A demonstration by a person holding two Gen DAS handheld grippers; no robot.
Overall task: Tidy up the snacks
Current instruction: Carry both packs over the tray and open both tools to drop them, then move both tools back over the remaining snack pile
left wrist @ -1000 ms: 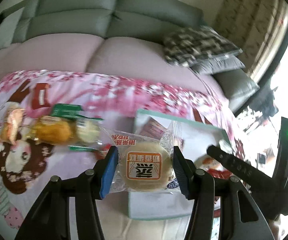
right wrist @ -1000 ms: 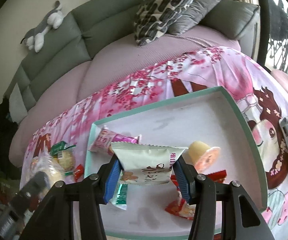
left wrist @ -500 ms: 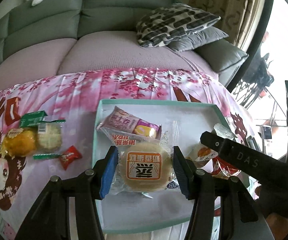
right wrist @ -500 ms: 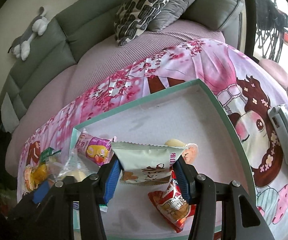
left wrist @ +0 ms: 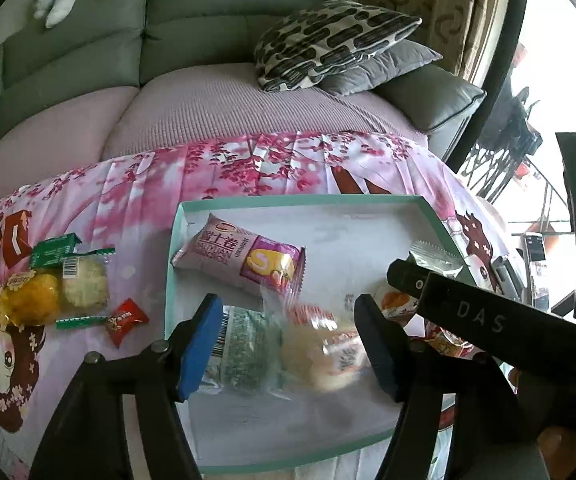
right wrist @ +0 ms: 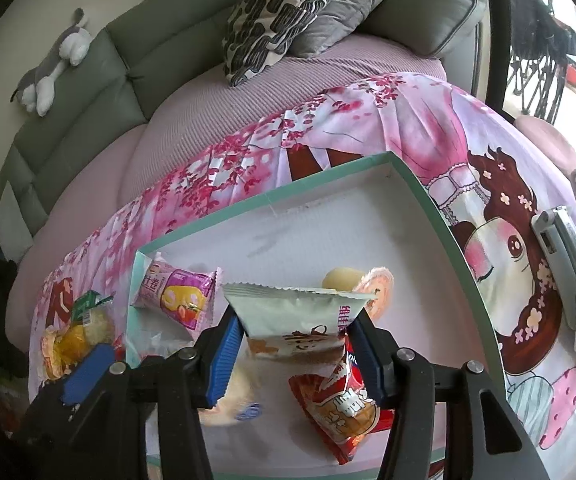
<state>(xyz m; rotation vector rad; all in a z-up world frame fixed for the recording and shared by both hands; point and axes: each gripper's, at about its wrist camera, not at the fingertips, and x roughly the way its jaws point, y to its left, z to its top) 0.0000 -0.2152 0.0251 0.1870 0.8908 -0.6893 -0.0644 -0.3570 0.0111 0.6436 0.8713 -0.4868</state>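
Observation:
A white tray with a teal rim (left wrist: 299,200) (right wrist: 439,216) lies on the pink cloth. My left gripper (left wrist: 288,344) is open over its front part. The round cake in clear wrap (left wrist: 327,354) lies blurred between the fingers, loose from them, beside a green speckled pack (left wrist: 244,350). My right gripper (right wrist: 293,350) is shut on a pale green and white packet (right wrist: 299,316), held above the tray. A pink roll pack (left wrist: 244,258) (right wrist: 176,294), a jelly cup (right wrist: 367,284) and a red packet (right wrist: 339,404) lie in the tray.
Left of the tray on the cloth lie a yellow cake (left wrist: 28,300), a pale cake (left wrist: 86,284), a green pack (left wrist: 54,246) and a red candy (left wrist: 126,320). A phone and a grey device (right wrist: 563,248) lie at the right. A sofa with cushions (left wrist: 327,40) stands behind.
My left gripper has opened and the round cake has dropped from it into the tray. My right gripper still holds its packet, a little further over the tray.

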